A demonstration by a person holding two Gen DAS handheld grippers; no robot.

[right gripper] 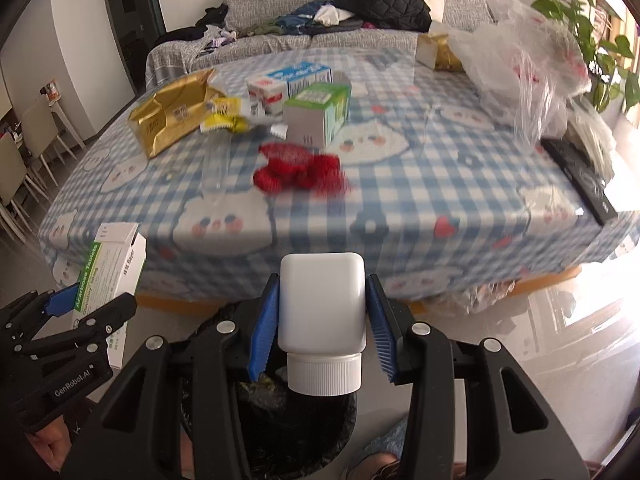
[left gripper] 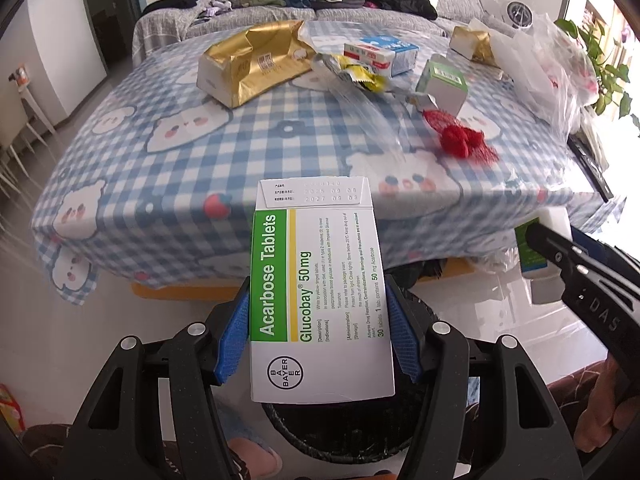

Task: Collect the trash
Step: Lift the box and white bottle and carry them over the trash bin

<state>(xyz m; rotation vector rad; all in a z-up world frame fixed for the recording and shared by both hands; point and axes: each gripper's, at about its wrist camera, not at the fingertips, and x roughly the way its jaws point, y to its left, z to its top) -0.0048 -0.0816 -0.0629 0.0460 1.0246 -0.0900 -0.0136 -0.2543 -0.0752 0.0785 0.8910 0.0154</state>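
My left gripper [left gripper: 320,320] is shut on a white and green Acarbose tablet box [left gripper: 320,300], held over a black trash bin [left gripper: 340,432] below the table's front edge. My right gripper [right gripper: 322,320] is shut on a white pill bottle [right gripper: 322,320], cap toward me, above the same bin [right gripper: 280,432]. The bottle also shows at the right of the left wrist view [left gripper: 540,248], and the tablet box at the left of the right wrist view [right gripper: 112,276]. More trash lies on the table: a gold packet [left gripper: 248,66], a red net [left gripper: 460,136], a green-topped box [left gripper: 444,84].
The table [left gripper: 240,152] has a blue checked cloth with bears. On it also lie a blue and white box [right gripper: 292,80], a yellow wrapper [right gripper: 222,118], a clear plastic bag [right gripper: 528,68] and a black remote [right gripper: 580,176]. A sofa with clothes [right gripper: 360,12] stands behind.
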